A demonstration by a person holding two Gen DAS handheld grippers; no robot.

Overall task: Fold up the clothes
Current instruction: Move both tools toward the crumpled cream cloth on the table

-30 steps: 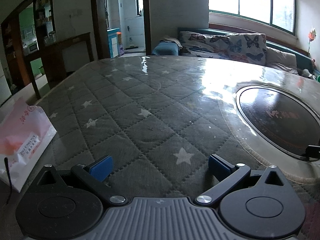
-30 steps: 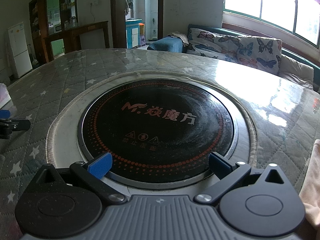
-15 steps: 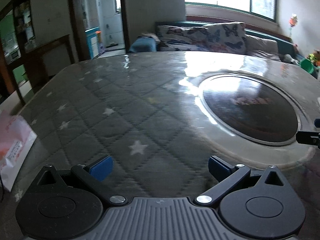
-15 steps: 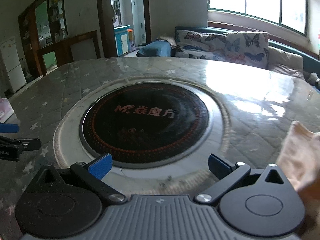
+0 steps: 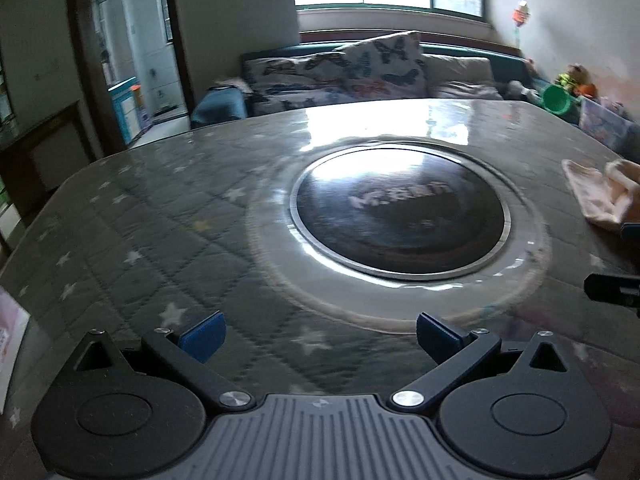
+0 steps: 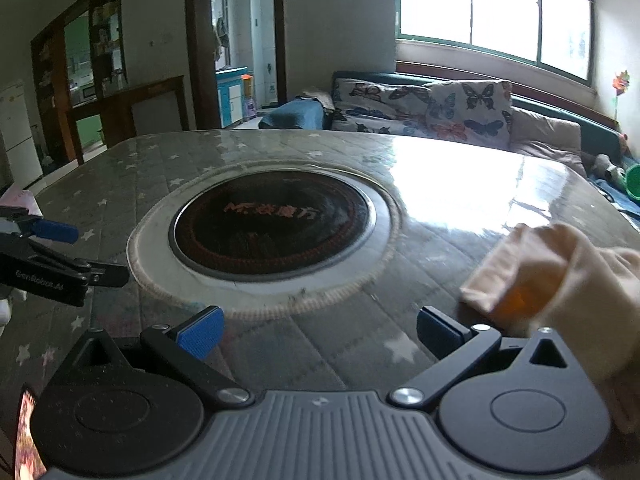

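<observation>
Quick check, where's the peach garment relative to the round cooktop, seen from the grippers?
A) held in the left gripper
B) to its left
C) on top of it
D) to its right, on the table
D: the peach garment lies crumpled right of the round cooktop; both grippers are open and empty.

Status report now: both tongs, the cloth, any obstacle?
Left tongs open, empty. Right tongs open, empty. Crumpled pale peach cloth on the quilted star-print table, right of right tongs, not gripped. Nothing in the way.

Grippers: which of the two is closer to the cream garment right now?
The right gripper: the cream garment lies just beside its right finger. The left gripper sits open over the quilted table, with the round cooktop between.
</observation>
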